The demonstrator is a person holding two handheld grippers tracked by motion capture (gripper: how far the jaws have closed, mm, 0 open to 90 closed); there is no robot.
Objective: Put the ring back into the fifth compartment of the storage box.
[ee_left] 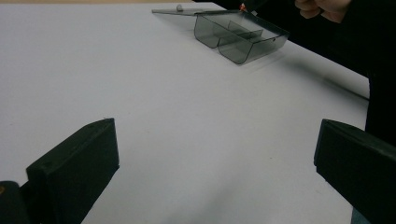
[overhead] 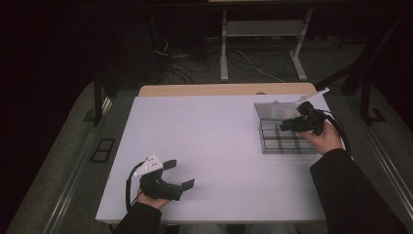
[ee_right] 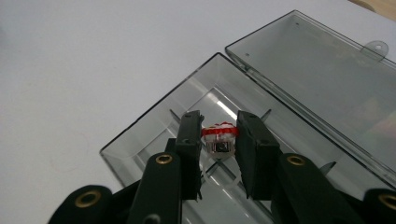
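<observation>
1. You are pinching a small red-and-white piece (ee_right: 219,138) between the fingers (ee_right: 256,154) of your right gripper (ee_right: 219,147), the two pads closing on its sides; what the piece is I cannot tell.
2. Below and just beyond those fingertips, the clear compartment box (ee_right: 154,126) is sitting with its lid (ee_right: 322,70) lying flat open behind it, so the piece is hovering over one of the middle cells, apparently not yet resting on the bottom.
3. Judging the job as placing the piece in the box, you are looking most of the way there: the lid is open and the piece is held, and the lowering and letting go are left.
4. Your left gripper (overhead: 176,174) is waiting well apart from the box on the white counter (overhead: 209,146), fingers spread wide with nothing between them.
</observation>
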